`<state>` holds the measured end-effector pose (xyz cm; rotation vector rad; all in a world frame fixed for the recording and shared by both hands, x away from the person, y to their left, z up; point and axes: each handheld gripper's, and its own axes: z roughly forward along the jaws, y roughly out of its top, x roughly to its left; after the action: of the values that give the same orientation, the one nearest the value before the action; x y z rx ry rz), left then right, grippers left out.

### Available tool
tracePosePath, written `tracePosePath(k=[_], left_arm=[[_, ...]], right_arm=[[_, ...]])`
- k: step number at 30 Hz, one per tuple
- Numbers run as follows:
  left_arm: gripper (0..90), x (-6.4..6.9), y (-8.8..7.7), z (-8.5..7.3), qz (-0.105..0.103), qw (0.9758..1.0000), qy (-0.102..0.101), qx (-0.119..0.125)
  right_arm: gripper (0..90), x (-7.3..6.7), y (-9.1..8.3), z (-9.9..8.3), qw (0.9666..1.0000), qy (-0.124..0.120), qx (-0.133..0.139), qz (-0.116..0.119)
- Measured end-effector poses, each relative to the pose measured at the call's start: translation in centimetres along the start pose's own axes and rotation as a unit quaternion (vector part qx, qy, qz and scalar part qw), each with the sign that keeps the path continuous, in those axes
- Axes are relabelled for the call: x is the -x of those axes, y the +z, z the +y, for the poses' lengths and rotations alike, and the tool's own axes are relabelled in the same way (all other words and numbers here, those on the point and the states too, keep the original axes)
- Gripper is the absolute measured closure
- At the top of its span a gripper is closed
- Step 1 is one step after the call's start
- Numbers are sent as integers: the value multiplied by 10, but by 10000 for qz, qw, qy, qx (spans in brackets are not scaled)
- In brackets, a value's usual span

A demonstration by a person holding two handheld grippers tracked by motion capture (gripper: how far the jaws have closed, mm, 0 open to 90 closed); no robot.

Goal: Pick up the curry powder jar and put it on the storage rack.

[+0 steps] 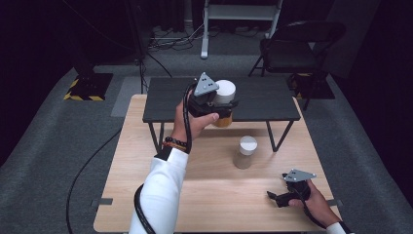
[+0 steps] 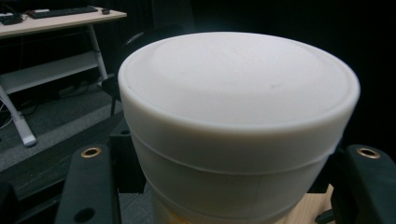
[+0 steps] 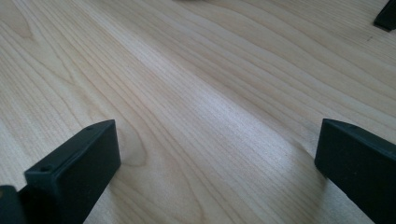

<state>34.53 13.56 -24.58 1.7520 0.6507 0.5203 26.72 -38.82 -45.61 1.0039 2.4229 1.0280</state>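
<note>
Above the far half of the wooden table [image 1: 146, 195], just in front of the low black shelf [image 1: 263, 100] standing across its far edge, you are holding the left gripper [image 1: 221, 105] clear of the surface, its jaws pinching a white-lidded jar [image 1: 225, 102] with amber contents. From the left gripper view, that jar [image 2: 238, 126] is sitting upright between the two black jaws, which are pressing against its sides just below the lid. A second white-lidded jar [image 1: 245, 152] is standing upright near the middle of the table, well apart from the held one and untouched. Near the table's near right corner you are resting the right gripper [image 1: 275, 197] low over the wood, its jaws spread wide with nothing between them; the right gripper view is showing bare wood grain between the jaws.
</note>
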Motion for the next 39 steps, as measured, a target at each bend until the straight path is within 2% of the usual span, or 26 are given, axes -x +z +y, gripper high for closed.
tracePosePath(k=[6, 9, 14, 17, 20, 23, 28, 32, 36, 39], left_arm=[[344, -4, 4, 5, 127, 9999, -76, 78], [343, -3, 7, 8, 257, 9997, -13, 55], [344, -9, 10, 7, 305, 9993, -144, 165], [344, -11, 13, 7, 365, 9991, -129, 146], [344, -17, 18, 3, 326, 9990, -214, 204], [343, -19, 24, 2, 386, 9990, -172, 144], [343, -25, 31, 0, 452, 9986, -235, 117], [343, -27, 36, -3, 448, 9985, -268, 177], [343, -23, 42, -2, 527, 9984, -155, 88], [343, -26, 43, -4, 473, 9986, -180, 137]], right_arm=[[0, 0, 0, 0, 10000, -1, 1, 0], [0, 0, 0, 0, 10000, -2, 1, 0], [0, 0, 0, 0, 10000, 0, 2, 3], [0, 0, 0, 0, 10000, 0, 1, 0], [0, 0, 0, 0, 10000, 1, 0, 1], [0, 0, 0, 0, 10000, 1, 0, 2], [0, 0, 0, 0, 10000, 2, 2, 2], [0, 0, 0, 0, 10000, 1, 1, 2], [0, 0, 0, 0, 10000, 1, 2, 4], [0, 0, 0, 0, 10000, 1, 2, 3]])
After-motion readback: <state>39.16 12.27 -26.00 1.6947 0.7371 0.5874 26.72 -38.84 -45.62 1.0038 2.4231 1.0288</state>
